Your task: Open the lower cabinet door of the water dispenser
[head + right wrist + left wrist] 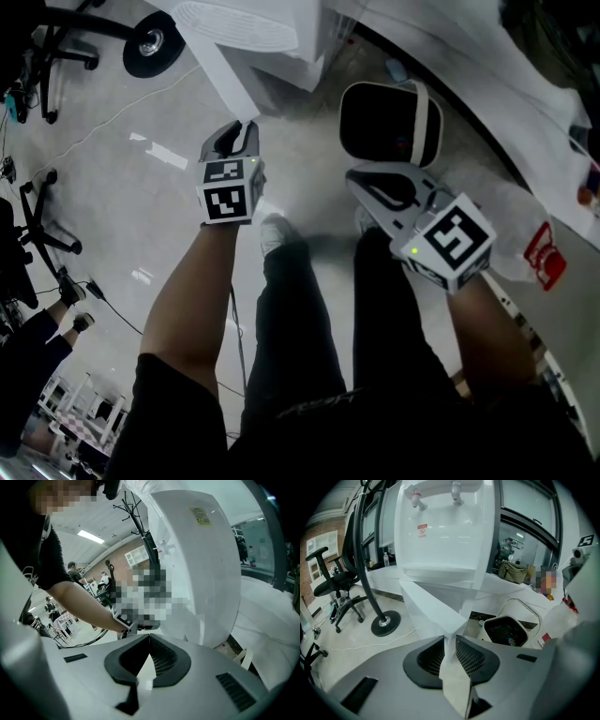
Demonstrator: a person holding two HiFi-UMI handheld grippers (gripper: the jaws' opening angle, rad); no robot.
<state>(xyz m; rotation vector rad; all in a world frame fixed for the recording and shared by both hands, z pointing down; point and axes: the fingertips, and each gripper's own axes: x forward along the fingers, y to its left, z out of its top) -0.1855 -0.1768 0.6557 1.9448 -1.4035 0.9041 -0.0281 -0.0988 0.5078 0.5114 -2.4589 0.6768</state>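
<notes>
Right gripper [149, 637]: seen along the bottom edge, below the water dispenser [201, 573]; its jaw tips are brought together, and nothing is seen between them.
Water dispenser: a white, rounded body is shown across the middle and right.
Label [200, 515]: a small yellowish sticker is fixed near the dispenser's top; its print cannot be read.
Arm [79, 602]: a bare forearm with a dark sleeve is stretched from the left toward the dispenser's lower left edge.
Coat stand [140, 522]: a black, branched pole is seen behind the dispenser's left edge.
Cables [84, 641]: dark lines are laid on the pale floor left of the dispenser, under the arm.
</notes>
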